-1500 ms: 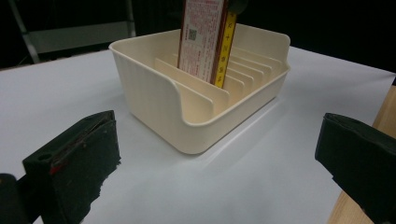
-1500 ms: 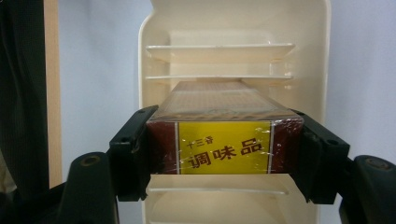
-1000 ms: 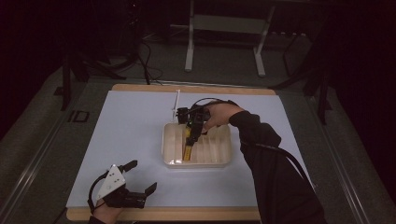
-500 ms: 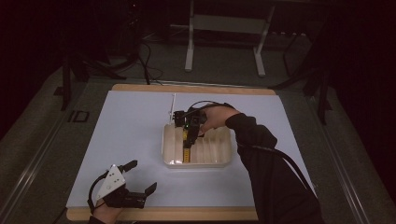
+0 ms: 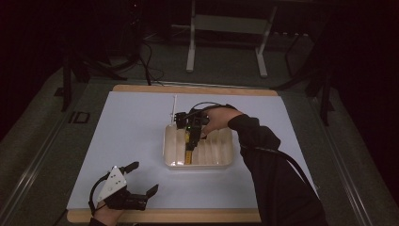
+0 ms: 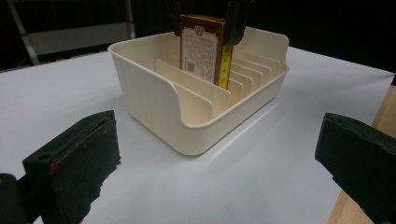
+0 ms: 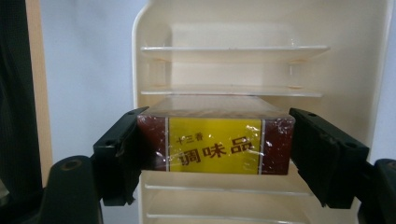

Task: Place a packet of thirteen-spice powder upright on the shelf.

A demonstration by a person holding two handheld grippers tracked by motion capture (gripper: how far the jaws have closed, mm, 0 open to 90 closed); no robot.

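Note:
A cream tray (image 5: 170,162) with several upright dividers sits mid-table. A dark red and yellow box (image 5: 189,151) stands on edge in one of its slots. My right gripper (image 5: 190,136) reaches down over the box top. In the right gripper view the box (image 7: 215,144) lies between the jaws of that gripper (image 7: 215,154), which have just been opening; the pads sit right at its two ends. The left gripper (image 5: 145,178) rests open and empty near the table's front left edge. From the left gripper (image 6: 215,182), its view faces the tray (image 6: 154,102) and the box (image 6: 201,51).
A white sheet (image 5: 127,136) covers the wooden tabletop (image 5: 164,215). A thin white stick (image 5: 175,104) lies just behind the tray. A metal stand (image 5: 226,42) rises on the floor beyond the table.
The box leaned slightly in the earliest frame and now stands straight in its slot. Both hands have stayed where they were.

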